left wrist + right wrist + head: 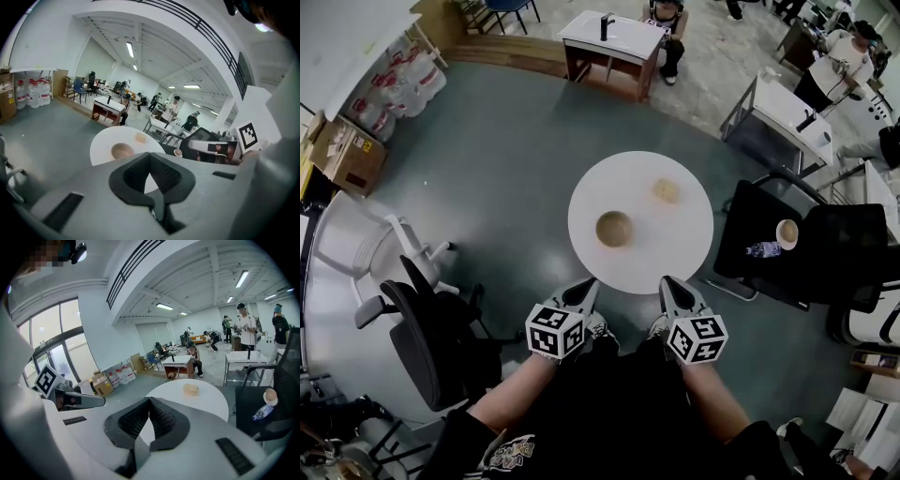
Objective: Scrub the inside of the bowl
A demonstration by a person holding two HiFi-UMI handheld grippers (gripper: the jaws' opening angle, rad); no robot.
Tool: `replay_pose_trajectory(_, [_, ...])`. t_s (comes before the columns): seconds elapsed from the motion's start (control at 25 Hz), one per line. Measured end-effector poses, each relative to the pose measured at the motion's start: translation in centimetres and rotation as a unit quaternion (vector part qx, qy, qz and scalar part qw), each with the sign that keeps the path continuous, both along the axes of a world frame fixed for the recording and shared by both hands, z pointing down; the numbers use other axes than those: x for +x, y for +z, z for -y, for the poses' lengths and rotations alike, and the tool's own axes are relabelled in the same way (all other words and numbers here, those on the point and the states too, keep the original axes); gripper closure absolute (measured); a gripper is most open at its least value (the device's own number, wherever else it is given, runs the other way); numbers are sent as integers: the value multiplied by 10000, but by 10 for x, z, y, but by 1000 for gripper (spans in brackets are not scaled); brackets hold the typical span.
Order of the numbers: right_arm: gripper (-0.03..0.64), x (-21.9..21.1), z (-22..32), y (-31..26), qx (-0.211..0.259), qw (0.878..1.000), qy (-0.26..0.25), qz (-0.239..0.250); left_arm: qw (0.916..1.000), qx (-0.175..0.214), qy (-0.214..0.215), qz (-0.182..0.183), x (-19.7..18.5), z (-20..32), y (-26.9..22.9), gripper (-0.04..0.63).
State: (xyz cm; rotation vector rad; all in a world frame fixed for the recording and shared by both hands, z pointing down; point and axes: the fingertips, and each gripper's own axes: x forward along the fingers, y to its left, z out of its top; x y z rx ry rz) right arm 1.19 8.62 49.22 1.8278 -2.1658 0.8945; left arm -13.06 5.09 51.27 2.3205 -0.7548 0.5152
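Grey floor fills a big busy room, and a round white worktop [675, 258] stands in the middle of the head view. On it sits a brown bowl [614, 229], open side up, a bit left of the middle. A small tan sponge [666, 191] lies up and right of the bowl, apart from it. Both claws hang at the low edge of the worktop. The left claw [584, 291] is pressed together and empty, and so is the right claw [668, 286]. The bowl lies just up from the left claw, so that one is nearer. The sponge lies straight up from the right claw, which I think should fetch it first.
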Motion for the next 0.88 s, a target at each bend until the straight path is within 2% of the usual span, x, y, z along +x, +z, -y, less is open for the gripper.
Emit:
replay_pose_trajectory(0.24, [597,2,7,-4,85,9999,-23,-129,9999,3,-102,30,-7,6,4,589])
replay_pose_trajectory(0.48, [597,24,15,2,80,9999,-58,-103,9994,-1,-315,117,-1,8,9,589])
replay_pose_trajectory(0.88, [597,72,49,18,53,9975,-699,-78,9929,-157,-1109,407,26,15,30,589])
